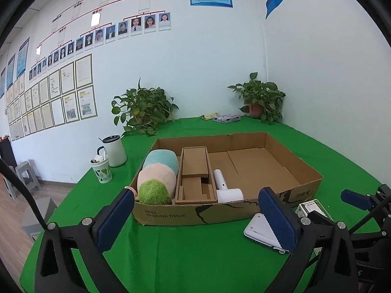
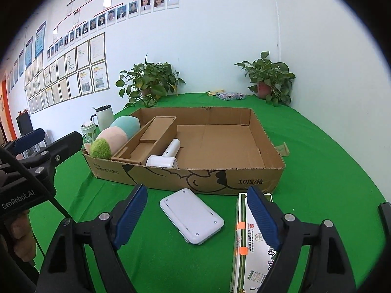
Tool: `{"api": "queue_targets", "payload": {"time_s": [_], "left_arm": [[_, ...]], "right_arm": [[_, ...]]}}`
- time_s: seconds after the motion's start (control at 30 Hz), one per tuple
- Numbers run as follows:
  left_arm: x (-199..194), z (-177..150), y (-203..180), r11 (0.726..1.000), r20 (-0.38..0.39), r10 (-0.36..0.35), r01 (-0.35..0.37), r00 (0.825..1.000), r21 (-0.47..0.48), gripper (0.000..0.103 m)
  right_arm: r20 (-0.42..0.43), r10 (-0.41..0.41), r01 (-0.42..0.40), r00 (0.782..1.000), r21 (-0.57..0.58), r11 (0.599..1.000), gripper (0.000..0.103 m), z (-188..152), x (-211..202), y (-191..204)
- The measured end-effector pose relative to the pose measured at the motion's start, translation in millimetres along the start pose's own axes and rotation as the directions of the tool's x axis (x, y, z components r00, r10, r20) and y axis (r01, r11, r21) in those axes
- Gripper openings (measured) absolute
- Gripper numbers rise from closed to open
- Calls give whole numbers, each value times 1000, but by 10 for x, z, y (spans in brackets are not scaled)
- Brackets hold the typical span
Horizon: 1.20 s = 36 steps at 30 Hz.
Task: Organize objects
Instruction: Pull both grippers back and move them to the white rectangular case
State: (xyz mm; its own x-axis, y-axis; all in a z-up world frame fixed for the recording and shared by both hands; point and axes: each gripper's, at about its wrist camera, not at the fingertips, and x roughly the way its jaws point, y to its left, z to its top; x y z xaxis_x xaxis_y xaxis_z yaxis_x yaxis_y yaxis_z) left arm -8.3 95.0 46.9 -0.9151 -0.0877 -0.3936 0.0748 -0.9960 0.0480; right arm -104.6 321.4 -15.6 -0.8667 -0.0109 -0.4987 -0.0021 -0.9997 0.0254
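A shallow cardboard box lies on the green table. It holds a plush toy, a brown cardboard insert and a white hair dryer. In front of it lie a white flat device and a green-and-white carton. My left gripper is open and empty, above the table before the box. My right gripper is open, hovering over the white device, its right finger over the carton.
A white kettle and a patterned cup stand at the table's left edge. Two potted plants stand at the back by the wall, with a tissue pack between them. A stool is on the floor left.
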Motion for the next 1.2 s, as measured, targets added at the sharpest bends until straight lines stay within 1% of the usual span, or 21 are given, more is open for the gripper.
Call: {"api": "queue_targets", "payload": {"time_s": [0.1,0.2,0.3,0.47,0.6,0.67,0.7,0.73,0.77,0.8,0.9,1.03,1.1,1.2], "left_arm": [[41,-23,27,1000,-13,-17,17,1000,-17,102],[90,-47,26,1000,-26,-20,20,999,-10,102],[148,-65,50,1000,-39,-27,26,999,-13,102],[232,-106,149,997,-69,-55,51,996,-56,101],[301,-168,197,995,-96,-83,77,992,-69,101],[331,-200,212,995,-103,-80,73,991,-70,99],[341,-212,219,995,-105,-78,70,991,-74,99],[354,-225,233,994,-109,-81,72,991,-82,99],[363,-234,243,993,-114,-86,76,990,-90,99],[380,-246,268,992,-121,-91,79,988,-100,99],[401,-283,338,989,-140,-96,79,985,-123,99],[405,-330,436,985,-156,-100,76,983,-152,99],[407,-355,471,982,-162,-107,78,981,-172,99],[427,-389,487,983,-171,-100,70,980,-171,99]], "right_arm": [[-4,3,-3,1000,-8,1000,84,-23,15,3],[-24,16,-16,1000,-10,1000,84,-43,56,9],[-29,10,-11,1000,-18,1000,84,-54,83,28],[-38,13,-14,999,-23,1000,84,-68,116,31],[-54,34,-35,998,-14,999,84,-89,153,10],[-74,59,-61,996,-31,998,84,-117,192,29],[-104,95,-100,990,-41,994,84,-139,235,49],[-158,141,-150,977,-48,987,84,-169,311,83],[-199,170,-183,965,-52,982,84,-204,379,121],[-224,180,-198,958,-58,979,84,-238,430,156],[-257,197,-215,946,-47,975,84,-283,551,211],[-290,146,-176,946,-81,981,84,-212,762,240],[-314,122,-162,941,-106,981,84,-193,913,244],[-342,84,-135,936,-130,982,84,-198,1088,212]]}}
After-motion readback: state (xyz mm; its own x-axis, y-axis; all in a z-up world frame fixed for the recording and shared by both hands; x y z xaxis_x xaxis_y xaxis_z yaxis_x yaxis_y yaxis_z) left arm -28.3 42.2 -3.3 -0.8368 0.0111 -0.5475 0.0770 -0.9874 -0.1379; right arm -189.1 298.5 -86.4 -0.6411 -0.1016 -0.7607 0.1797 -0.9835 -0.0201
